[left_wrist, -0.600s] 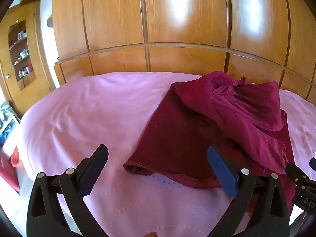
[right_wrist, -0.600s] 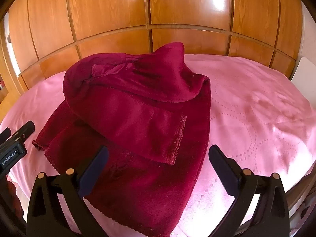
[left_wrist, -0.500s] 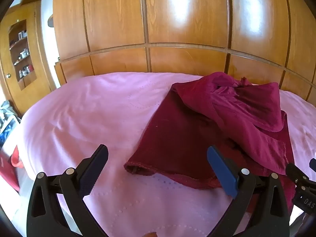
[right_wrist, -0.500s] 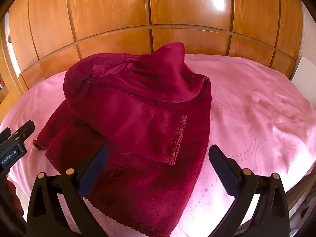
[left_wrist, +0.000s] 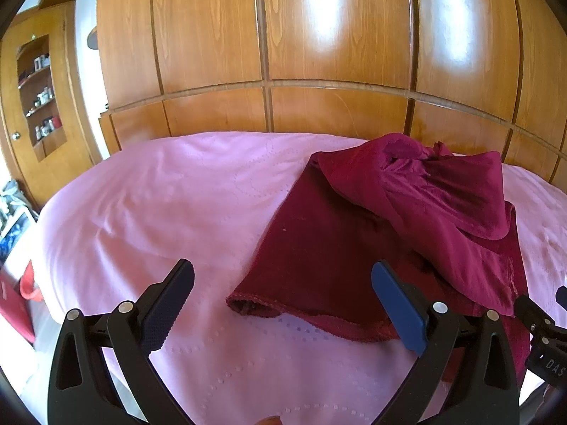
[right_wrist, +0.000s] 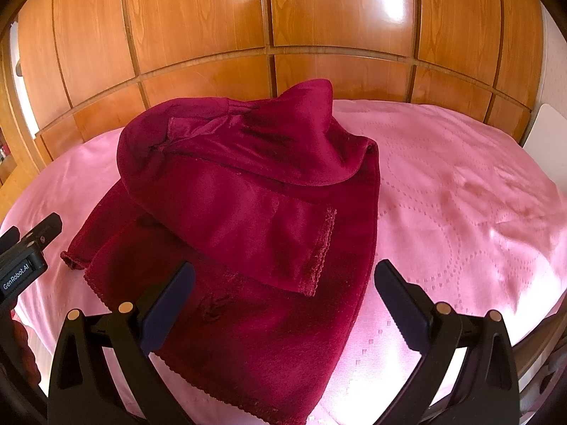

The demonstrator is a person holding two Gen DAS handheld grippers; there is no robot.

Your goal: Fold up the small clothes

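Garment (right_wrist: pixel 241 219), dark red and rumpled, lies on pink bed (left_wrist: pixel 159 212) just ahead of both hand-held grippers, left (left_wrist: pixel 283 304) and right (right_wrist: pixel 283 304), each spread wide and empty; folding unstarted, next likely pinching near hem corners.

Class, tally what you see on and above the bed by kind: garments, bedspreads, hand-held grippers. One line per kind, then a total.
Dark red fleece garment: 1
Pink bedspread: 1
Hand-held grippers, both open: 2 (left hand-held gripper, right hand-held gripper)
Total: 4
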